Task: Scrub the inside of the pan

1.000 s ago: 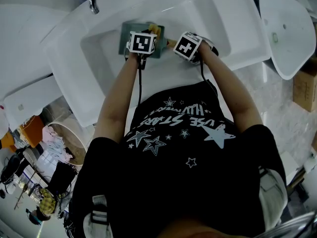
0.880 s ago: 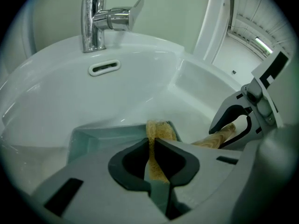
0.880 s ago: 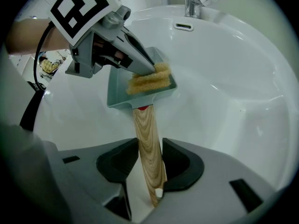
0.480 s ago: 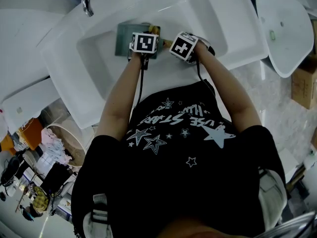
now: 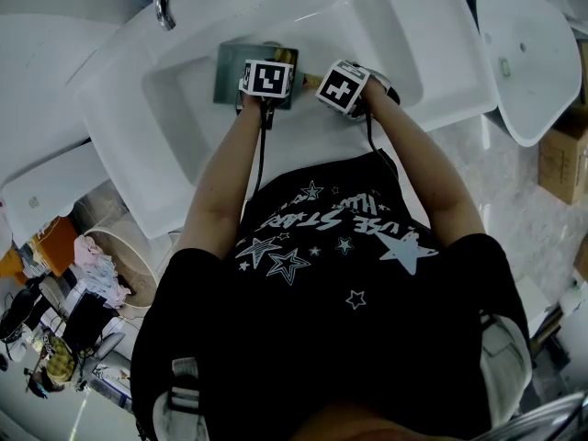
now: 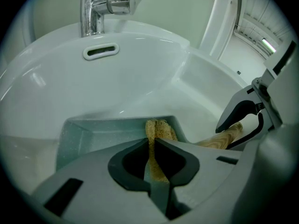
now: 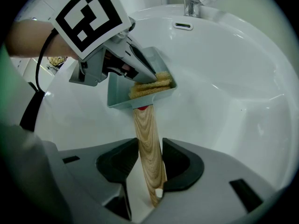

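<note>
A square grey-green pan (image 5: 234,72) lies tilted in the white sink (image 5: 386,35), and its wooden handle (image 7: 148,143) runs toward me. My right gripper (image 7: 148,158) is shut on that handle near its end. My left gripper (image 6: 152,146) is shut on a yellow fibrous sponge (image 6: 160,129) and points down into the pan (image 6: 88,134). In the right gripper view the sponge (image 7: 150,85) rests on the pan's inner floor by the wall nearest the handle, under the left gripper (image 7: 119,64). In the head view both marker cubes sit side by side, left (image 5: 267,79) and right (image 5: 337,86).
A chrome faucet (image 6: 100,6) and an overflow slot (image 6: 100,51) stand at the sink's far wall. A second white basin (image 5: 528,58) and a cardboard box (image 5: 562,159) lie to the right. Cluttered items (image 5: 83,301) sit low at the left.
The left gripper with the sponge has sunk slightly into the pan and shifted a little across it. The right gripper keeps its hold on the handle in the same place.
</note>
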`<state>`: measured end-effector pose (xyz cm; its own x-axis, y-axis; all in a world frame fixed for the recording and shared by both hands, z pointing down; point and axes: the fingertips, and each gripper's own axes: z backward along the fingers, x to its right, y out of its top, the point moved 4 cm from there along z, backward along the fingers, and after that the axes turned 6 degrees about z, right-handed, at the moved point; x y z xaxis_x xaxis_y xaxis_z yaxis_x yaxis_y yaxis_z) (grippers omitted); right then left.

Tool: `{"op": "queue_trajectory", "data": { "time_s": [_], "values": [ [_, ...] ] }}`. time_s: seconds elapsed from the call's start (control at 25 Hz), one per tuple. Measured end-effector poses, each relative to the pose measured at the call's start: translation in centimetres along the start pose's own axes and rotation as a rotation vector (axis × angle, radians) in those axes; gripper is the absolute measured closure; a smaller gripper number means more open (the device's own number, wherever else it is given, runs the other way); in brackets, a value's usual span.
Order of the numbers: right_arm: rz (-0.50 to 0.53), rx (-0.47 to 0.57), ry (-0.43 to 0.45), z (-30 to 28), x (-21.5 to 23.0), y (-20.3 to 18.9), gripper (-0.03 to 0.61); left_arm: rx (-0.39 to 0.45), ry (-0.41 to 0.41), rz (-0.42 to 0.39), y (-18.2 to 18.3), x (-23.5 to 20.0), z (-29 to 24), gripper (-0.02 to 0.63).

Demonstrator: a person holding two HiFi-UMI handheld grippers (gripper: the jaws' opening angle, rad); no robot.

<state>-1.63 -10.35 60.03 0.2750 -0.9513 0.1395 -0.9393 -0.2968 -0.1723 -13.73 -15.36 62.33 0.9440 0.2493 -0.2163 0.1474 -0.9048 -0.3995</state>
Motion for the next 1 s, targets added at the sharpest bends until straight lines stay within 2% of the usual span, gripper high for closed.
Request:
{"op": "queue_trajectory", "data": {
  "time_s": [0.24,0.56,0.76,1.0],
  "values": [
    [-0.001,0.006,0.006,-0.1,0.0,0.2,0.423,-0.003,0.063,0.009,0.0,-1.9,0.6,0.571],
    [-0.002,0.004,0.011,0.1,-0.1,0.0,0.423,0.004,0.104,0.024,-0.1,-4.3,1.3,0.571],
    [-0.004,0.006,0.016,0.0,0.0,0.0,0.423,0.001,0.166,-0.009,0.0,-6.0,2.2,0.571],
    [-0.005,0.006,0.021,-0.2,0.0,0.1,0.423,0.011,0.181,-0.001,-0.1,-7.3,2.0,0.571]
  ]
}}
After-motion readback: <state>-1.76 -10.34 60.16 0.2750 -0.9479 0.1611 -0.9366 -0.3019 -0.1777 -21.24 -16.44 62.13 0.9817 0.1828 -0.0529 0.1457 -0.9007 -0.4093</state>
